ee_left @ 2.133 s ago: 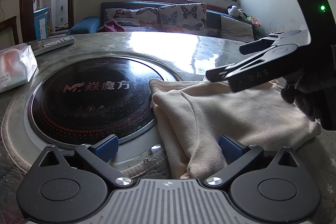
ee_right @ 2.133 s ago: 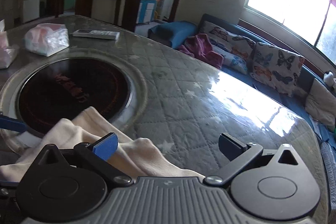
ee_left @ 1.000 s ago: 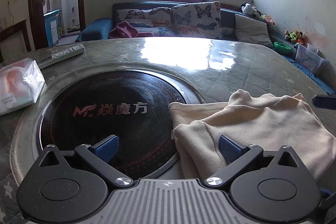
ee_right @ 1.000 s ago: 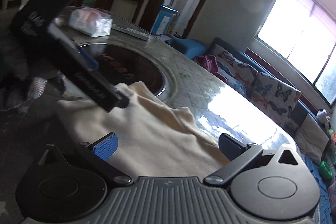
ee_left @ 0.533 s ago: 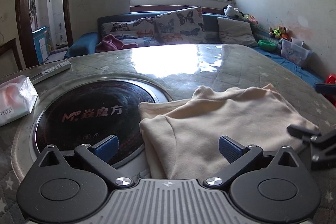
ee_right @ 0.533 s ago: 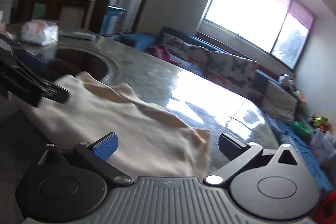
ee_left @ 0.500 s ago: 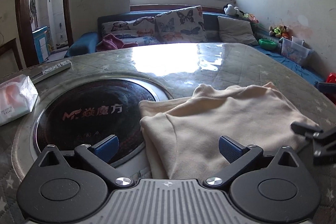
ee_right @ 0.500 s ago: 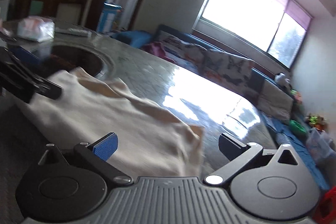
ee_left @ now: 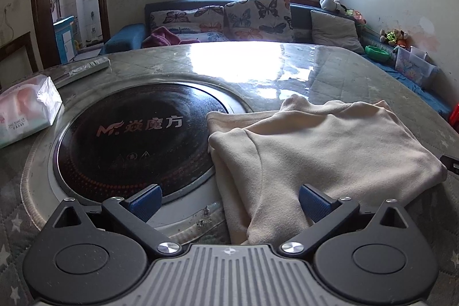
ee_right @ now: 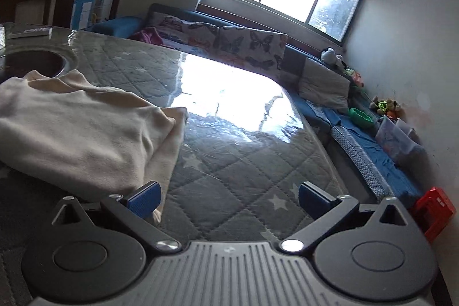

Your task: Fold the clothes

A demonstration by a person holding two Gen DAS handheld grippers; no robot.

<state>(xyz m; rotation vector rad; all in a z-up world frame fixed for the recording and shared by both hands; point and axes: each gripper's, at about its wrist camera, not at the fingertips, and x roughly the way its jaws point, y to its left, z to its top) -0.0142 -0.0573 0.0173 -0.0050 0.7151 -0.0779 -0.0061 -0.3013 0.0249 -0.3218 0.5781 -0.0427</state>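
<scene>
On the quilted table (ee_left: 330,70), your cream garment (ee_left: 321,151) lies folded into a rough rectangle, its left edge lapping over the rim of the round black cooktop (ee_left: 134,134) set into the surface. Your left gripper (ee_left: 229,198) sits low at the near edge of the fold with its blue-padded fingers (ee_left: 146,198) spread wide; cloth lies between them, but nothing is pinched. Your right gripper (ee_right: 229,197) is just as wide open and holds nothing: its left pad sits just beside the garment's near corner, and bare table shows between the fingers. Beyond the cooktop you have a tissue pack (ee_left: 25,111) at the left and a remote control (ee_left: 86,69) behind it, well apart from the garment
</scene>
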